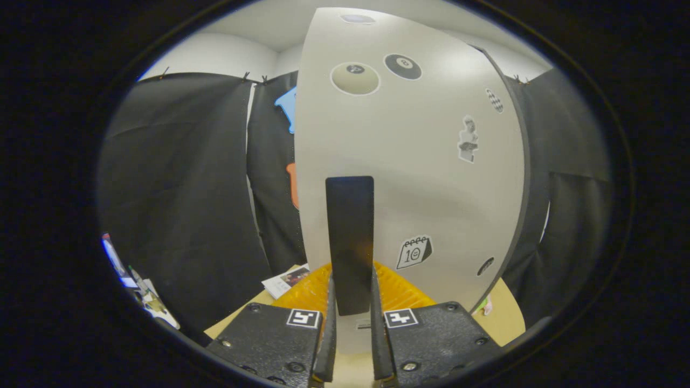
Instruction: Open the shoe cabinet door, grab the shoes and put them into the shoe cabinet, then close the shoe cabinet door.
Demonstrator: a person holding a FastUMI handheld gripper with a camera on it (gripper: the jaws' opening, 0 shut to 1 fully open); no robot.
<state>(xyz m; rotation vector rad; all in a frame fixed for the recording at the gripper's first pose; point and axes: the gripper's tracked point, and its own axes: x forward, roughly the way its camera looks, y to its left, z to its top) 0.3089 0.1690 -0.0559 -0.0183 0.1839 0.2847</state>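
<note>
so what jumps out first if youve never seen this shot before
The white cabinet door, dotted with stickers, looms just ahead. Its tall dark handle stands between the fingers of the gripper, which looks shut on it. A yellow ridged mat lies on the table beneath.

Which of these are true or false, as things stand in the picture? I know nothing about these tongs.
1. The tongs are closed on the dark upright handle of the cabinet door. True: the handle sits between the two fingers, and both appear to press on it.
2. The white door is bare. False: it carries stickers, among them a black billiard ball sticker and a calendar sticker.
3. A shoe is held in the tongs. False: only the handle is between the fingers.
4. Something yellow lies at the foot of the door, just beyond the fingers. True.
5. Black cloth hangs behind the door. True.
</note>
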